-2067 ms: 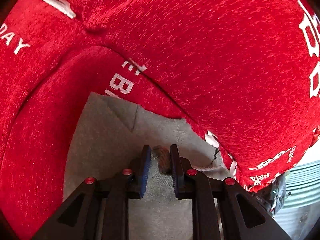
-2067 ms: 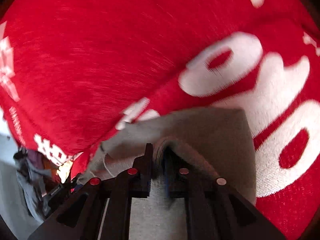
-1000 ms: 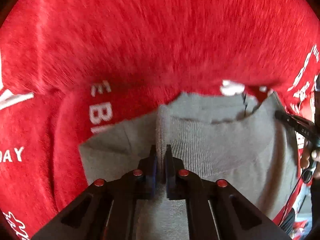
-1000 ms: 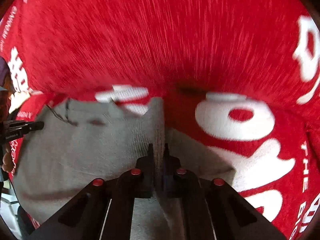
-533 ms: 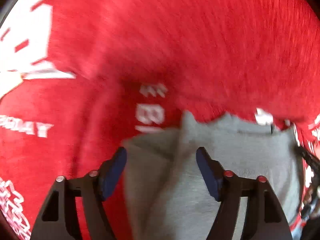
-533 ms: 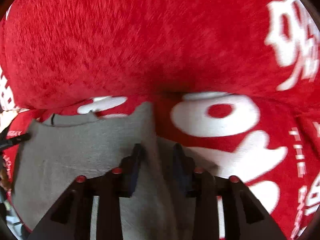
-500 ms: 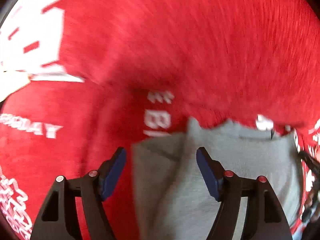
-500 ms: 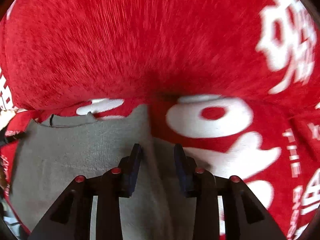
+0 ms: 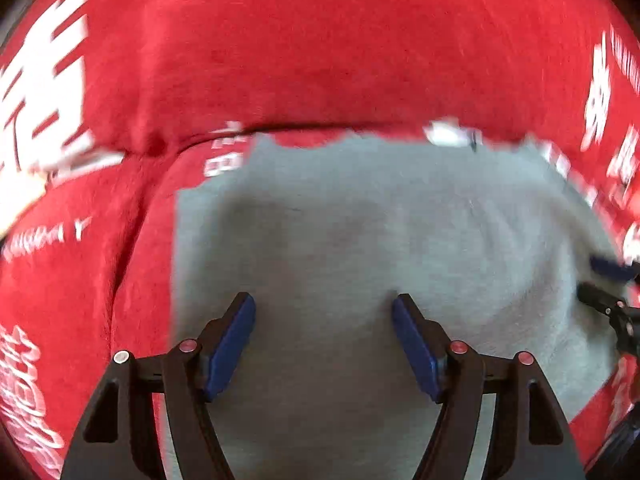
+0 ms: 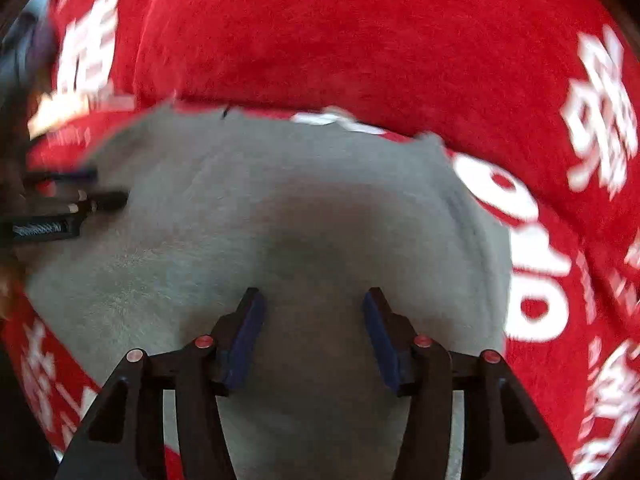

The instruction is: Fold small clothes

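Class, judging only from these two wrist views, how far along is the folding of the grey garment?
Done: the grey garment lies spread flat on the red blanket. In hand: nothing; the left gripper and right gripper are both open above it. Left: no finished fold is visible, so further folds probably remain.

Flat grey garment [image 9: 360, 240] offers open passage ahead; red blanket [image 9: 320, 40] bulges behind it — the far-side barrier.

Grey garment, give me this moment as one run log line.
left gripper: open, empty | right gripper: open, empty | grey garment: spread flat on red blanket, released | fold: cannot tell if done
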{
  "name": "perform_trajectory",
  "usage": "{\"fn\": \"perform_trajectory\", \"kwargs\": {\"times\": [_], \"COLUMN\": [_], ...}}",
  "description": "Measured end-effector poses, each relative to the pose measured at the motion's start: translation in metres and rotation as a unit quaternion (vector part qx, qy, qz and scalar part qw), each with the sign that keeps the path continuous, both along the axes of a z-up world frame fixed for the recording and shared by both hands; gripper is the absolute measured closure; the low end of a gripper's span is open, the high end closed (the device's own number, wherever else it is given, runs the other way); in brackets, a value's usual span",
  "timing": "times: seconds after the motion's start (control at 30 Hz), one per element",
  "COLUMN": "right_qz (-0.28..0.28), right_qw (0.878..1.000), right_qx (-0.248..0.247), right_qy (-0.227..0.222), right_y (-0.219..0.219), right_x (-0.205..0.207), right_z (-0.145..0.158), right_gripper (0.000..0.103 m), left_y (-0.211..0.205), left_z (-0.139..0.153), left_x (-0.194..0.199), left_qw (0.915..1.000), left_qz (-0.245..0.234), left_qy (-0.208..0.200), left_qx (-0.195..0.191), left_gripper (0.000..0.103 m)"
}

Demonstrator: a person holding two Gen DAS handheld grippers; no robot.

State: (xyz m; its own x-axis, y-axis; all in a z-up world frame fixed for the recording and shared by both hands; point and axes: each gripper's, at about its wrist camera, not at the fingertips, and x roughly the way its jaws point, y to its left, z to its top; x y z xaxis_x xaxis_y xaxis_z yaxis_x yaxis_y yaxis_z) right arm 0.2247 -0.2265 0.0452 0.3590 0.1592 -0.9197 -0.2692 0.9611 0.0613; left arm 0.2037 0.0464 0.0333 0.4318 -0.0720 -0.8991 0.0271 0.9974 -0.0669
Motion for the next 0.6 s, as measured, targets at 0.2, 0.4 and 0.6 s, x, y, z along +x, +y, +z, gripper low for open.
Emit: {"fn": "perform_trajectory", "kwargs": {"times": [0.2, 0.4, 0.6], "right_qz": [-0.043, -0.051, -0.04], "right_qw": [0.999, 0.998, 0.999], "right_qx": [0.029, 0.044, -0.005], "right_qy": [0.015, -0.015, 0.035], "right_y": [-0.062, -0.021, 0.001], "right_x": [-0.026, -0.06, -0.088], "right_z": [0.016, 0.05, 0.0], "right_gripper": [0.048, 0.041, 0.042], "left_y": [0.045, 0.032, 0.007], "left_z": [0.007, 0.039, 0.002], "left_x": [-0.019, -0.061, -0.099], "left_qw": [0.999, 0.9951, 0.9997], "left_qz": [0.04, 0.06, 0.018], "left_qy": [0.021, -0.011, -0.006], "left_qx": [0.004, -0.078, -0.014], "left_gripper": [0.029, 0.029, 0.029]}}
